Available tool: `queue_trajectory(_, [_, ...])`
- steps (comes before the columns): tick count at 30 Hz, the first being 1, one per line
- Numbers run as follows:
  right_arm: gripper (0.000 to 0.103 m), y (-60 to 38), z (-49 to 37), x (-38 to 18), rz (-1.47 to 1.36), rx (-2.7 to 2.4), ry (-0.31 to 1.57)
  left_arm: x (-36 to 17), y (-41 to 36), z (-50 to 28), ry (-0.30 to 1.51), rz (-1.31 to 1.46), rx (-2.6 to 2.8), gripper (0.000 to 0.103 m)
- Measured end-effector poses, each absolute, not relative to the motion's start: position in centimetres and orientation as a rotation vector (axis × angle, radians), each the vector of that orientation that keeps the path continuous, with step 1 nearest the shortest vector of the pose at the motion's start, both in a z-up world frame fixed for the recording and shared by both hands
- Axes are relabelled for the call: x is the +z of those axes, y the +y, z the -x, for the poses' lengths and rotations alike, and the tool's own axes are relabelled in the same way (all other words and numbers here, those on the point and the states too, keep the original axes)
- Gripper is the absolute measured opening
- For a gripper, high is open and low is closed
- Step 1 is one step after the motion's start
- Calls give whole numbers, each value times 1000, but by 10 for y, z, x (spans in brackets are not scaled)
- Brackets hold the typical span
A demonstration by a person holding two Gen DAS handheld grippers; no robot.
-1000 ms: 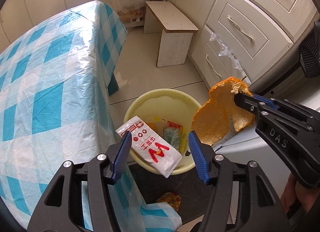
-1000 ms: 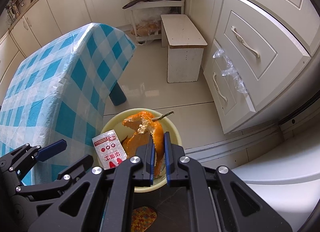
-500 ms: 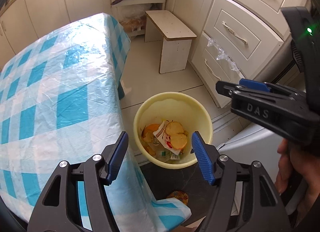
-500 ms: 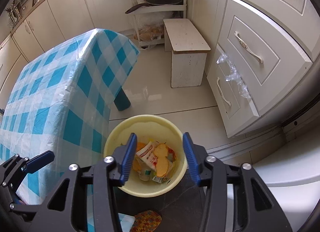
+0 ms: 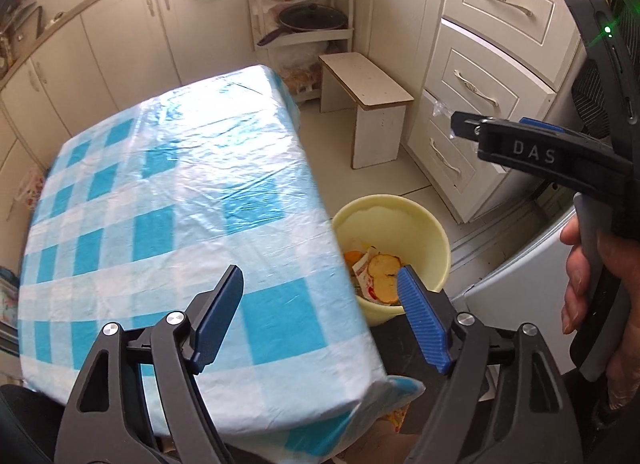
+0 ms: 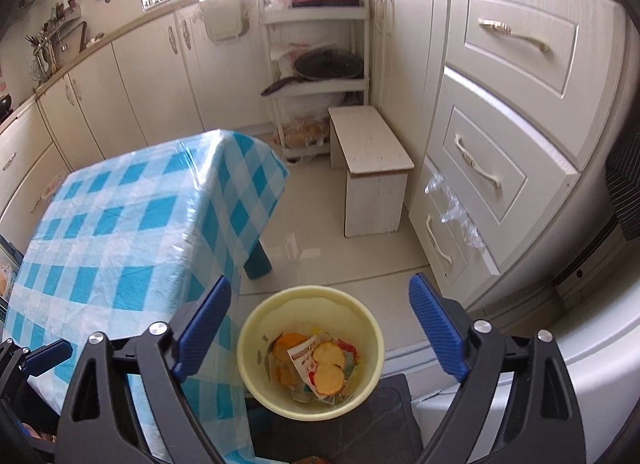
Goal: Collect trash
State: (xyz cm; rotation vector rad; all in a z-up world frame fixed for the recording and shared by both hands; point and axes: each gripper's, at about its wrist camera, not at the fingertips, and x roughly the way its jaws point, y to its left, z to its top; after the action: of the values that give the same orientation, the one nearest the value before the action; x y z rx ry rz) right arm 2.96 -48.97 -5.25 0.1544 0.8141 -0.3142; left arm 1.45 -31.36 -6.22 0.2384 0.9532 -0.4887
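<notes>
Blue-padded and spread wide with nothing between them, the right tongs have just been opening above the yellow bin, which sits on the floor beside the table. The trash, orange peel and a red-and-white wrapper, lies at the bin's bottom, below and apart from the pads. The left tongs, also just widened and empty, hang over the table's checked blue cloth, the bin just beyond their right pad. Further off stands a white stool.

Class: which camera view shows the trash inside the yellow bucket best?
The right wrist view: it looks straight down into the yellow bucket, with peel and wrapper unobstructed. The left wrist view shows the bucket partly hidden behind the tablecloth edge.
</notes>
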Motion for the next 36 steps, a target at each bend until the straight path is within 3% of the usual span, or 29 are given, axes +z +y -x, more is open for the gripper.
queue_trajectory(23, [96,-365,79,6,-157,-279,450,-2,-186,52,808,-214,-401,89])
queue_trajectory(36, [96,-292,133,33,-113,-201,550,28,-109,88,743,-136,-353,94])
